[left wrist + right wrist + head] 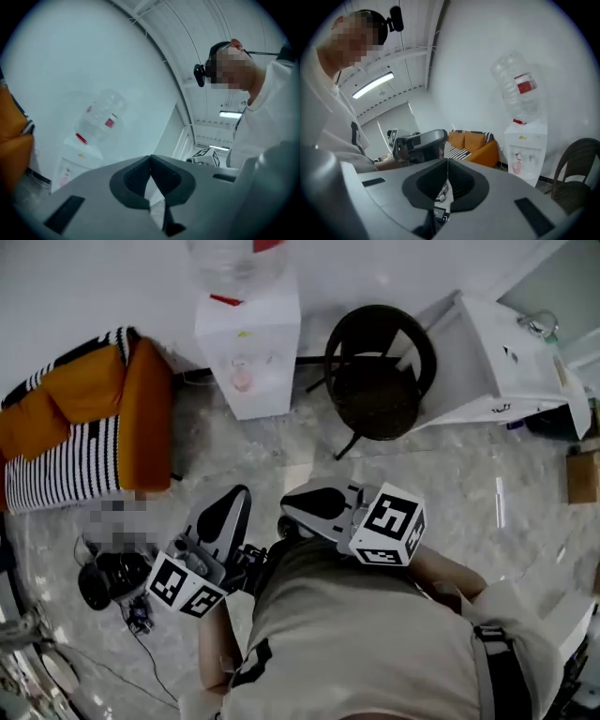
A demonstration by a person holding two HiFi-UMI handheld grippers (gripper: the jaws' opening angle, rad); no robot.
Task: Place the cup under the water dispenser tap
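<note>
The pinkish plastic cup [242,379] appears seated in the white water dispenser's [251,334] alcove, so the left gripper [150,161] and right gripper [447,164], both pressed together empty, should avoid bumping it.

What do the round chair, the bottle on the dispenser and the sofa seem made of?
Chair: likely dark woven wicker or a plastic weave, matte; mesh-like seat, looped rim.
Bottle: clear glossy plastic; see-through, faintly ribbed.
Sofa: soft matte fabric; orange cushions, black-and-white striped cover.
</note>
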